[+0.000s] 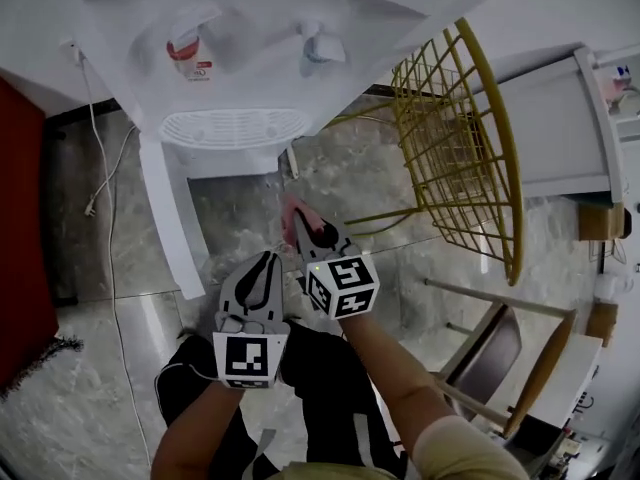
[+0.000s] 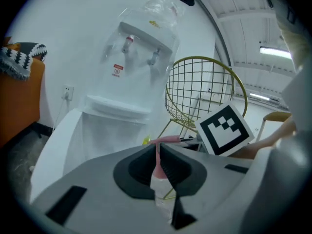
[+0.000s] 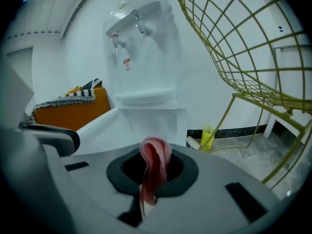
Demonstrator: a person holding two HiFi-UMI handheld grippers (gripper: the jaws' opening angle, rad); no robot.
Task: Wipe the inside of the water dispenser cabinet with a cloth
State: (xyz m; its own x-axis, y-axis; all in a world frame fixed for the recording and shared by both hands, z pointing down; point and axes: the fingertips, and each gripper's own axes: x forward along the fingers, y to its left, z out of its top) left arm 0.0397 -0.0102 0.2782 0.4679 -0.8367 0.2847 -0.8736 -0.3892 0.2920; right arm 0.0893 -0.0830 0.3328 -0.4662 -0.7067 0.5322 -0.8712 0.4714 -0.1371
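My right claw (image 1: 304,228) is pinched on the pink cloth (image 1: 291,211). In the right gripper view the cloth (image 3: 156,148) stands up in a folded loop above the closed tips (image 3: 155,164) and trails down between them. This claw is held out in front of the water dispenser (image 1: 235,78), below its drip grille (image 1: 235,126) and short of the cabinet, so the cloth touches nothing of the dispenser.

My left claw (image 1: 268,261) is a little further from the dispenser than the right one and just beside it. Its jaws are pressed together with only a thin slit between them (image 2: 158,152). A sliver of pink shows through the slit, and from the head view the cloth lies ahead of these tips, not in them.

The dispenser's cabinet door (image 1: 168,218) hangs open. In the left gripper view the door (image 2: 53,150) swings out to the left and the pale inside of the cabinet (image 2: 112,135) faces me under the two taps. The right gripper view shows the same opening (image 3: 151,123) straight ahead of the cloth.

A yellow wire chair (image 1: 460,138) stands just to the right of the dispenser. A small yellow bottle (image 3: 207,136) sits on the floor at the dispenser's right foot. A white cable (image 1: 105,198) runs down to the floor left of the dispenser, and an orange sofa (image 3: 73,106) with a patterned throw lies beyond that side.
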